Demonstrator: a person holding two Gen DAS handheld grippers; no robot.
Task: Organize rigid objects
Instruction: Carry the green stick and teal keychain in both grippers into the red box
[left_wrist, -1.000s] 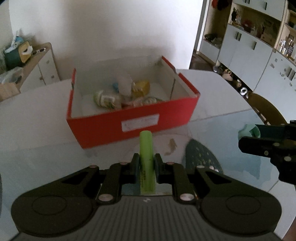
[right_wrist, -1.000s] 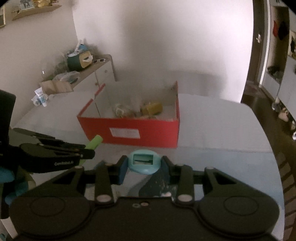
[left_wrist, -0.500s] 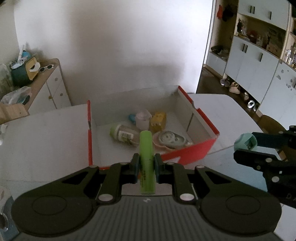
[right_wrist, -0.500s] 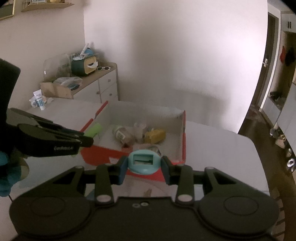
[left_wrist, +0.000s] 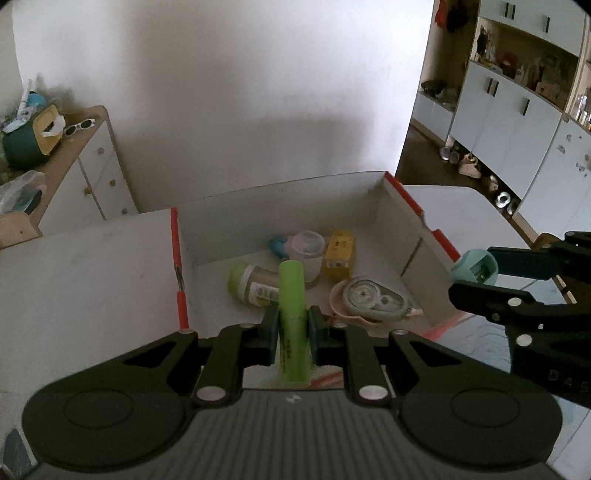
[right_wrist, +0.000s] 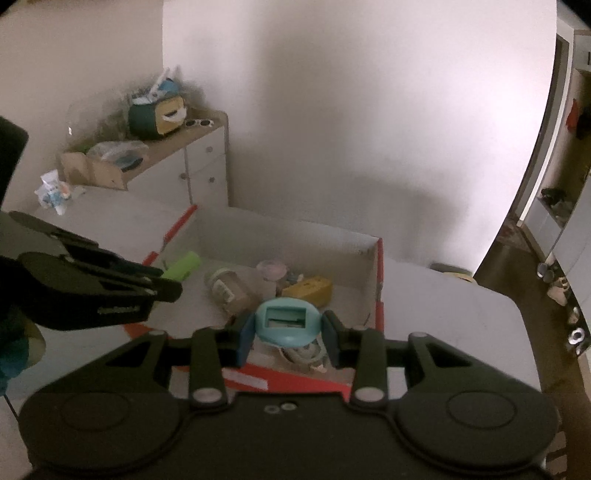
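My left gripper (left_wrist: 291, 325) is shut on a green cylinder (left_wrist: 291, 306) and holds it above the near edge of the open red box (left_wrist: 177, 258). My right gripper (right_wrist: 286, 332) is shut on a teal sharpener (right_wrist: 286, 319), also above the box's near wall (right_wrist: 295, 380). In the left wrist view the sharpener (left_wrist: 475, 266) hangs over the box's right wall. In the right wrist view the green cylinder (right_wrist: 183, 266) sticks out of the left gripper. Inside the box lie a green-capped bottle (left_wrist: 251, 286), a yellow block (left_wrist: 338, 253), a correction tape (left_wrist: 373, 299) and a pink-lidded jar (left_wrist: 308, 245).
The box stands on a white table (left_wrist: 74, 288). A wooden-topped drawer unit (left_wrist: 85, 162) with clutter stands at the back left. White cupboards (left_wrist: 517, 122) line the right side. Small packets (right_wrist: 55, 192) lie on the table's far left.
Both grippers have risen and moved forward, from in front of the box's near wall to above its open top, each still holding its object.
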